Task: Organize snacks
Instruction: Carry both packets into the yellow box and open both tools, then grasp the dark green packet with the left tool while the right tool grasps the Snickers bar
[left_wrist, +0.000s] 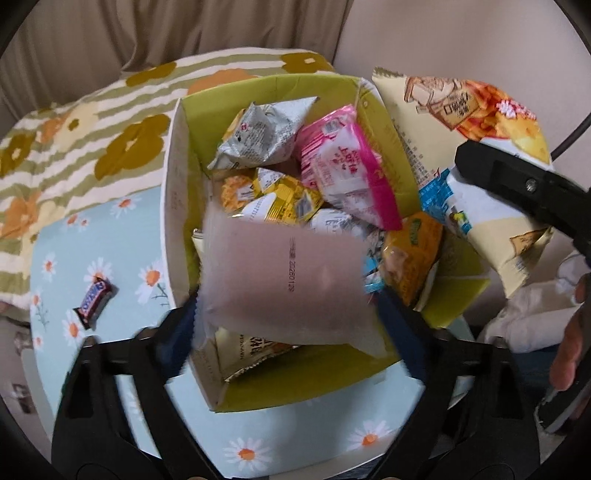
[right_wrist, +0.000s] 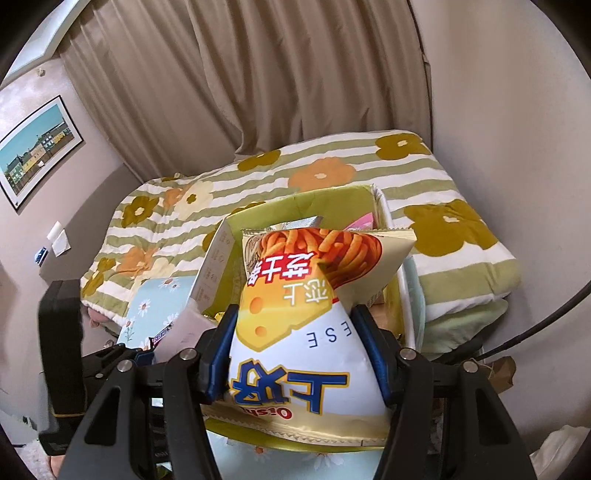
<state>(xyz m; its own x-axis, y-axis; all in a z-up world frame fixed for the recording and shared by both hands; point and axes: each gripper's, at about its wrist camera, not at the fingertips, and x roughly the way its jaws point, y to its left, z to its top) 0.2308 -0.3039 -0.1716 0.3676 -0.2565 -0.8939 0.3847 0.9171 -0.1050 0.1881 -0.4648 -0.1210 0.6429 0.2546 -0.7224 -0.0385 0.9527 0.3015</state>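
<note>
A green-lined cardboard box (left_wrist: 177, 192) stands on a round daisy-print table and holds several snack packs, among them a silver pack (left_wrist: 258, 136), a pink pack (left_wrist: 343, 166) and an orange pack (left_wrist: 413, 254). My left gripper (left_wrist: 288, 317) is shut on a pale pink pouch (left_wrist: 284, 280) held over the box's near end. My right gripper (right_wrist: 299, 354) is shut on a large cheese-stick chip bag (right_wrist: 295, 325), held above the box's right rim; the bag (left_wrist: 476, 155) and a right finger (left_wrist: 517, 177) also show in the left wrist view.
A small chocolate bar (left_wrist: 94, 299) lies on the table (left_wrist: 110, 251) left of the box. A bed with a striped flower blanket (right_wrist: 332, 173) is behind the table, curtains beyond. A cable (right_wrist: 535, 325) hangs at the right.
</note>
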